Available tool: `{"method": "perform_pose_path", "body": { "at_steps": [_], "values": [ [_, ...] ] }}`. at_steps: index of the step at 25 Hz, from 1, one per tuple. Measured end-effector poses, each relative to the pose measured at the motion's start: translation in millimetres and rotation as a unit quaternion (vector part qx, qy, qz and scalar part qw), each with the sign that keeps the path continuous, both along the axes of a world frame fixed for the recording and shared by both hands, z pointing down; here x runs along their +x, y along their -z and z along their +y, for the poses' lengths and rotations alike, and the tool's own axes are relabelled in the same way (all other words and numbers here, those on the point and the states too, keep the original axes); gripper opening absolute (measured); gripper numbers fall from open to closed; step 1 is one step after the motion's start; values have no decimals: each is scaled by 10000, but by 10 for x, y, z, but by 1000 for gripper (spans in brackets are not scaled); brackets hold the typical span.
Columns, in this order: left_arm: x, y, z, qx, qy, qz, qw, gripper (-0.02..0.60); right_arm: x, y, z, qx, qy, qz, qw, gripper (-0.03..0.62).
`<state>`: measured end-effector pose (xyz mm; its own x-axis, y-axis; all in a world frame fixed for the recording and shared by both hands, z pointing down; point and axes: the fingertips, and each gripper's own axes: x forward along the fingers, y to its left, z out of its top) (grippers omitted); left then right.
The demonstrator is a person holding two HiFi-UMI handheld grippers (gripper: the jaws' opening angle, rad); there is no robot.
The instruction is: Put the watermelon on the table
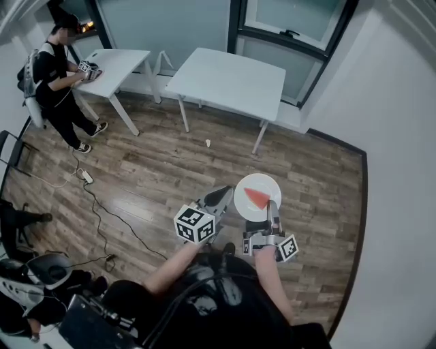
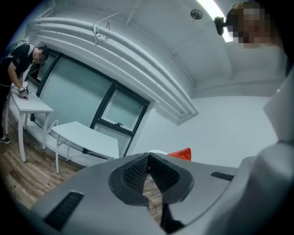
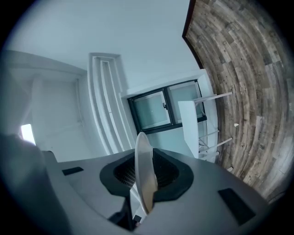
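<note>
Right gripper (image 1: pixel 272 206) is clamping the rim of the white plate (image 1: pixel 263 181) above the floor. Watermelon slice (image 1: pixel 257 198) is lying flat on it, its long axis slanting from upper left to lower right in the head view. Left gripper (image 1: pixel 219 198) is sitting closed and empty beside the plate. Table (image 1: pixel 228 78) is standing well apart.

The watermelon (image 1: pixel 257 198) is showing as a red, wedge-shaped slice, lying flat on a round white plate (image 1: pixel 245 185). The plate is hanging roughly level above the wooden floor (image 1: pixel 157 170), with its near rim sitting clamped between the jaws of the right gripper (image 1: pixel 272 206). In the right gripper view the plate (image 3: pixel 144 174) is appearing edge-on between the pads. In the left gripper view the slice (image 2: pixel 182 153) is peeking up red. The white bench (image 1: pixel 228 82) is standing well apart from the slice, on slanted legs by the window (image 1: pixel 286 20).
</note>
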<state>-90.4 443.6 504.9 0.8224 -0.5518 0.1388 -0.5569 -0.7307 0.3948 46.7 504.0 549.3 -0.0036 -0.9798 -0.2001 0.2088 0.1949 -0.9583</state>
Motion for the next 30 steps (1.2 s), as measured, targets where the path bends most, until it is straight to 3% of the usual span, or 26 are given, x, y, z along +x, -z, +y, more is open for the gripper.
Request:
{"method": "perform_pose_path", "body": {
  "at_steps": [15,22,30],
  "values": [
    [-466,-60,-272,-94,124,149,9998,5,-433,-3,-322,125,154,-45,9998,67],
    [-701,-217,-353,-218,137,73,9996,5,-705,-232,-378,-89,239,-225,9994,67],
    [-477,-339,-807,-408,164,69,9990,5,-493,-339,-893,-257,309,-233,9989,67]
  ]
}}
